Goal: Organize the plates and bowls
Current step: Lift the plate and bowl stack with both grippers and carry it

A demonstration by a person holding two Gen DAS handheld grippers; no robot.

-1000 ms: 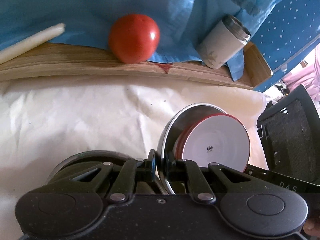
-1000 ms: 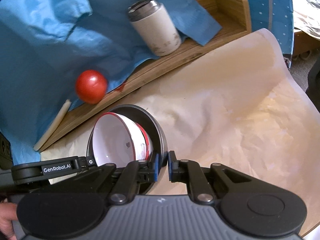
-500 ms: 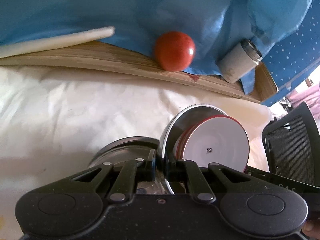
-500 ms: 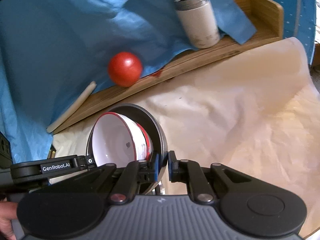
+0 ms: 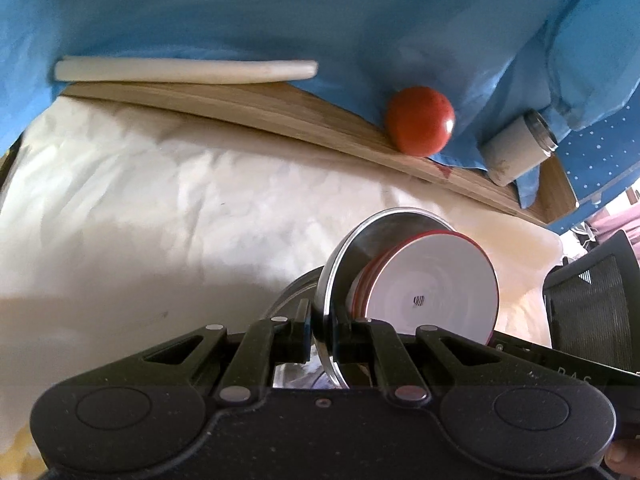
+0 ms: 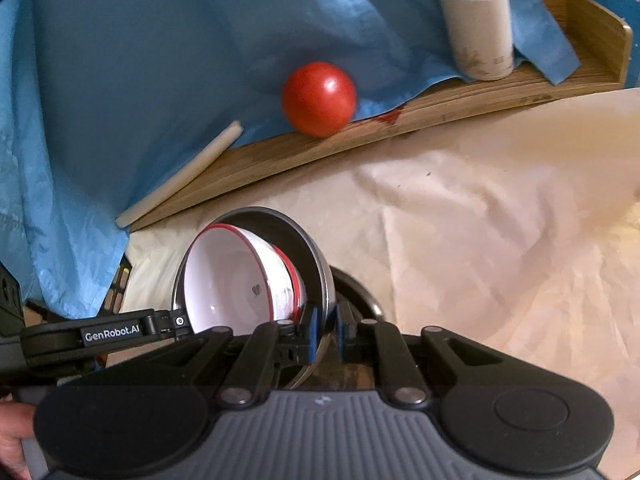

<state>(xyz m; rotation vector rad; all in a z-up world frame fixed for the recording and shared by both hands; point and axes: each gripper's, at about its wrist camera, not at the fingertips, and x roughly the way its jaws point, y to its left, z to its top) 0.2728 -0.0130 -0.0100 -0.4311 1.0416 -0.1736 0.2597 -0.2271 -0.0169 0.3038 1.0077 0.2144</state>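
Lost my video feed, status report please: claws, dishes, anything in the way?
Both claws, left and right, shut on steel bowl rim, opposite sides. Red-rimmed white bowl nested inside, stack tilted. Paper-covered table ahead bare; tomato on wooden tray behind.

A home table: paper cover (image 6: 500, 208), wooden tray (image 6: 440, 104), tomato (image 6: 319, 98), blue cloth (image 6: 140, 60).

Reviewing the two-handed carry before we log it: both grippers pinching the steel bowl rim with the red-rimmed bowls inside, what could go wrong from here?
1. The steel bowl is held tilted, so the red-rimmed bowls nested inside might slide out.
2. Left gripper and right gripper each pinch only the thin rim; uneven motion could twist it free.
3. Another dark round vessel sits just beneath and could be struck.
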